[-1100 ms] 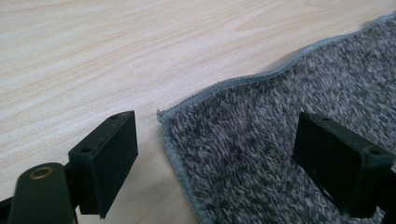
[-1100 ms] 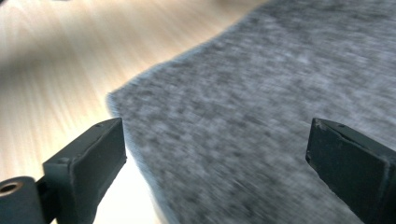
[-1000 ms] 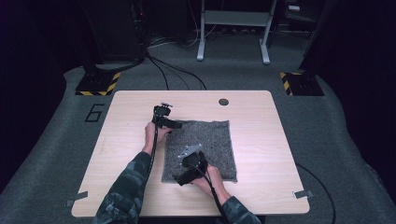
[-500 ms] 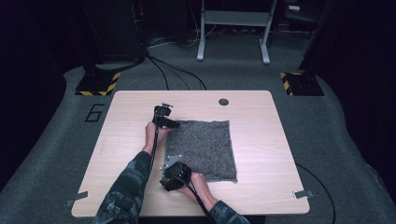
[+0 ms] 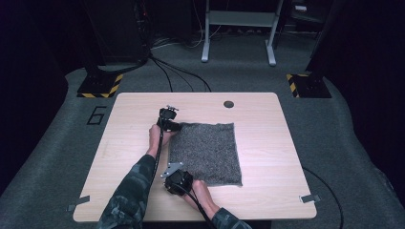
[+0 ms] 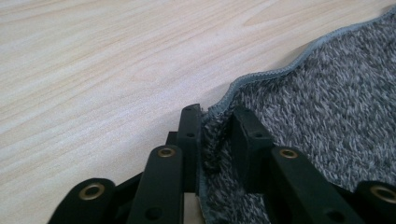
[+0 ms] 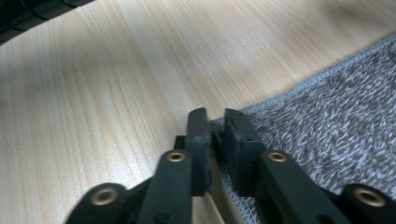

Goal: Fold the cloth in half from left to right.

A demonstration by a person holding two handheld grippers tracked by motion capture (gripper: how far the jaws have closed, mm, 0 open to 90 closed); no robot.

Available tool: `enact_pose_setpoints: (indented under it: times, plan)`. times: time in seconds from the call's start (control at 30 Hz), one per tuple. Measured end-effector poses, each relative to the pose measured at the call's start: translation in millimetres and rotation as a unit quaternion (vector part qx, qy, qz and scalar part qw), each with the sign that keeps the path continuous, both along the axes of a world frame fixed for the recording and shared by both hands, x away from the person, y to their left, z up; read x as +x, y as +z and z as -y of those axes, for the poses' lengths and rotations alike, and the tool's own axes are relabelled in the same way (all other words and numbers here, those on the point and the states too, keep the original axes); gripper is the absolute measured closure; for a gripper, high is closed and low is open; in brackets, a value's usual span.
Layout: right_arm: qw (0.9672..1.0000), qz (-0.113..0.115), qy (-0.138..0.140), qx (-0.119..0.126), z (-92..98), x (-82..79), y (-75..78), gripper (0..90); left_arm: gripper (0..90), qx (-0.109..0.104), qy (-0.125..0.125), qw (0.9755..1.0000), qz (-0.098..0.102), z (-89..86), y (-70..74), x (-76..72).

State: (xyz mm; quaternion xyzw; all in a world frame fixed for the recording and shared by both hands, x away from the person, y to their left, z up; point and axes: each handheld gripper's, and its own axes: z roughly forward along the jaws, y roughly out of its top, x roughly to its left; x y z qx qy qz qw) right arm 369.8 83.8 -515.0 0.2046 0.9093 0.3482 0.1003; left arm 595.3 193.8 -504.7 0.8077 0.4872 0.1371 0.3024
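A grey fuzzy cloth (image 5: 207, 150) lies flat on the wooden table (image 5: 267, 143). My left gripper (image 5: 175, 127) is at the cloth's far left corner. In the left gripper view the cloth's hemmed corner (image 6: 280, 98) is bunched between the jaws of my left gripper (image 6: 217, 114), which have just been closing and pinch it. My right gripper (image 5: 177, 180) sits at the near left corner. Its jaws have also just been closing. In the right gripper view my right gripper (image 7: 215, 116) squeezes the cloth's edge (image 7: 299, 112) in a narrow gap.
A dark round hole (image 5: 229, 104) sits near the table's far edge. Bare wood (image 5: 124, 157) lies left of the cloth. Cables (image 5: 176, 71), black stands with striped bases (image 5: 100, 88) and a metal frame (image 5: 239, 33) are on the floor beyond.
My right gripper moved off the cloth's surface to its near left corner. Both grippers' jaws closed on the cloth corners. The left hand stayed put.
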Motion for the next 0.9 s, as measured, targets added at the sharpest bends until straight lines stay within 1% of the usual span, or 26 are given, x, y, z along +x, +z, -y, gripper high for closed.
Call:
enact_pose_setpoints:
  times: [0.03, 0.07, 0.13, 0.2, 0.23, 0.27, 0.3, 0.33, 0.37, 0.4, 0.43, 0.47, 0.5, 0.53, 0.57, 0.67, 0.7, 0.73, 0.77, 0.8, 0.87, 0.9]
  plan:
    - [1.0000, 0.000, 0.000, 0.000, 0.0, 0.0, 0.0, 82.8, 75.7, 0.002, -0.002, 1.0000, 0.000, -0.1, 0.2, 0.4]
    - [1.0000, -0.006, 0.001, -0.002, 0.5, 0.1, 0.6, 84.3, 76.3, 0.001, -0.001, 1.0000, -0.001, 0.0, 0.1, 0.7]
    - [1.0000, -0.007, -0.004, 0.003, 1.2, 0.6, 0.0, 86.5, 77.7, -0.002, 0.001, 1.0000, 0.002, 0.3, -0.3, 0.8]
    - [0.9999, -0.012, -0.003, 0.004, 2.0, 1.6, 0.0, 87.6, 79.4, -0.002, -0.003, 1.0000, -0.002, 0.2, 0.1, 0.9]
    - [0.9999, -0.007, -0.009, 0.011, 1.8, 1.3, -1.1, 87.9, 80.3, -0.002, -0.003, 1.0000, -0.004, 0.5, 0.2, 0.7]
    - [0.9997, -0.015, -0.014, 0.014, 2.3, -0.1, -1.0, 88.1, 79.4, -0.005, -0.003, 1.0000, -0.004, 0.7, 0.0, 0.7]
    - [0.9997, -0.015, -0.014, 0.014, 2.3, -0.1, -1.0, 88.1, 79.4, -0.011, -0.002, 0.9999, -0.001, 1.0, -0.7, 0.7]
    - [0.9997, -0.020, -0.013, 0.011, 3.1, -0.3, -0.5, 88.2, 75.0, -0.015, -0.002, 0.9999, -0.008, -0.1, 0.1, 1.6]
    - [0.9997, -0.019, -0.006, 0.011, 4.4, 0.7, -0.4, 88.1, 65.7, -0.014, 0.003, 0.9999, -0.008, -0.9, 0.5, 2.1]
    - [0.9996, -0.021, -0.013, 0.014, 4.5, -0.4, -0.7, 88.2, 63.0, -0.020, 0.006, 0.9997, -0.011, -2.1, 0.7, 2.2]
    - [0.9995, -0.024, -0.017, 0.012, 4.6, -1.0, -0.3, 88.1, 59.0, -0.018, 0.012, 0.9997, -0.011, -3.3, 1.1, 2.5]
    - [0.9994, -0.021, -0.019, 0.019, 4.2, -1.4, -1.3, 88.2, 53.8, -0.018, 0.019, 0.9996, -0.009, -6.0, 1.9, 3.0]
    - [0.9995, -0.021, -0.017, 0.019, 4.5, -1.1, -1.4, 88.2, 53.9, -0.019, 0.025, 0.9995, -0.004, -7.5, 2.2, 3.2]
    - [0.9995, -0.020, -0.017, 0.019, 4.4, -1.0, -1.4, 88.2, 53.5, -0.015, 0.030, 0.9994, -0.001, -10.8, 3.5, 3.9]
    - [0.9994, -0.020, -0.020, 0.019, 4.1, -1.4, -1.4, 88.2, 52.0, -0.017, 0.039, 0.9991, -0.001, -12.9, 4.0, 4.4]
    - [0.9995, -0.020, -0.019, 0.018, 4.2, -0.9, -1.4, 88.2, 52.2, -0.011, 0.045, 0.9989, -0.003, -17.4, 2.2, 6.0]
    - [0.9997, -0.018, -0.010, 0.014, 4.9, 0.6, -0.9, 88.2, 52.3, -0.010, 0.044, 0.9989, -0.005, -18.0, 1.4, 6.3]
    - [0.9997, -0.020, -0.009, 0.013, 4.9, 0.6, -0.7, 88.1, 52.6, -0.009, 0.044, 0.9989, -0.008, -17.9, 0.2, 6.5]
    - [0.9996, -0.018, -0.013, 0.018, 4.3, 0.1, -1.4, 88.1, 52.8, -0.008, 0.046, 0.9989, -0.005, -17.0, -0.2, 6.3]
    - [0.9996, -0.019, -0.014, 0.018, 4.3, 0.0, -1.3, 88.1, 53.6, -0.002, 0.040, 0.9992, -0.001, -16.3, -0.3, 7.1]
    - [0.9996, -0.018, -0.012, 0.015, 4.4, 0.1, -1.1, 88.1, 57.7, 0.011, 0.032, 0.9994, 0.004, -14.0, -0.1, 7.1]
    - [0.9996, -0.021, -0.012, 0.013, 4.6, 0.0, -0.6, 88.2, 60.0, 0.013, 0.032, 0.9994, 0.006, -12.6, -0.2, 6.8]
